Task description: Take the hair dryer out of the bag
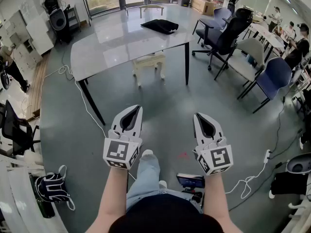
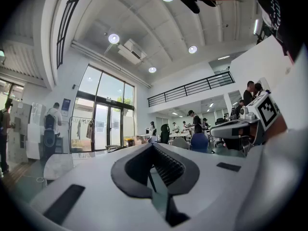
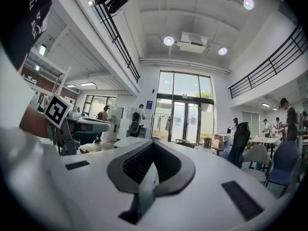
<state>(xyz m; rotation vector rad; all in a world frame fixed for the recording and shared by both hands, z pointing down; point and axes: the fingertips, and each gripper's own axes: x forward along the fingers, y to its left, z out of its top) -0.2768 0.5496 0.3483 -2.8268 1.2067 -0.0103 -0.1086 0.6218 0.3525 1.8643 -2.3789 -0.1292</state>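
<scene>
- You held the left gripper [image 1: 132, 109] and the right gripper [image 1: 200, 116] level and side by side in front of you, each with its jaws pressed together on nothing
- A flat black bag [image 1: 160, 25] lay on the far right part of the grey table [image 1: 112, 47], well ahead of both grippers
- No hair dryer showed in any view, so it was probably inside the bag
- To do this step well, you likely needed to walk round to the table's far end, spread the jaws before reaching in, and pin the bag with one gripper while the other found its opening
</scene>
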